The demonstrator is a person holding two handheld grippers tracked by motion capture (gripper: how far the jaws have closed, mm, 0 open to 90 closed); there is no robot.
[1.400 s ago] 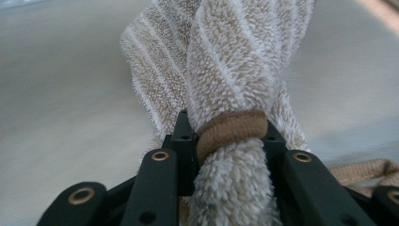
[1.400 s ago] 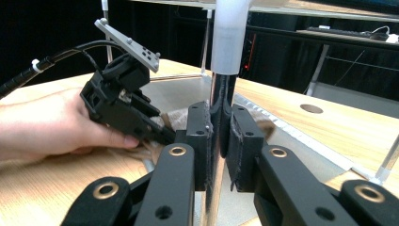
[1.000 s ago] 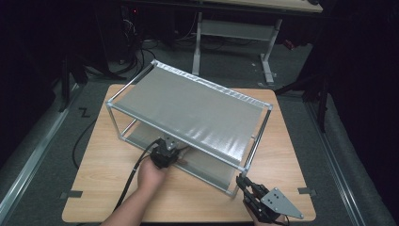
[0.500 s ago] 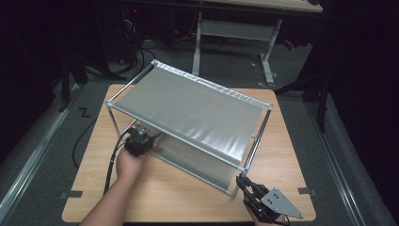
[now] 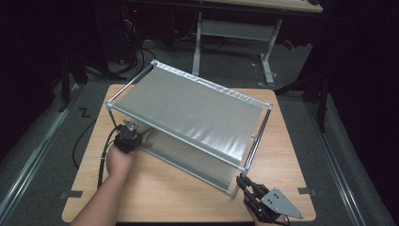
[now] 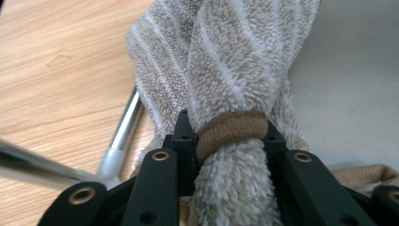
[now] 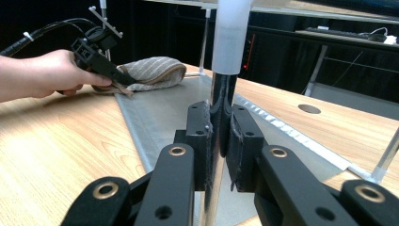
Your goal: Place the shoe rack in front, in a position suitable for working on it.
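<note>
Soft and light, the rolled towel (image 6: 226,70) sags beyond the left gripper (image 6: 230,141) pinching its banded neck, while the right gripper (image 7: 220,136) clamps the rack post (image 7: 225,89).

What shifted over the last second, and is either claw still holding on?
The left claw, shut on the rolled towel, slid left along the rack's lower shelf towards its left end, taking the towel along. The right claw stayed clamped on the rack's near right post; the rack did not move.
</note>
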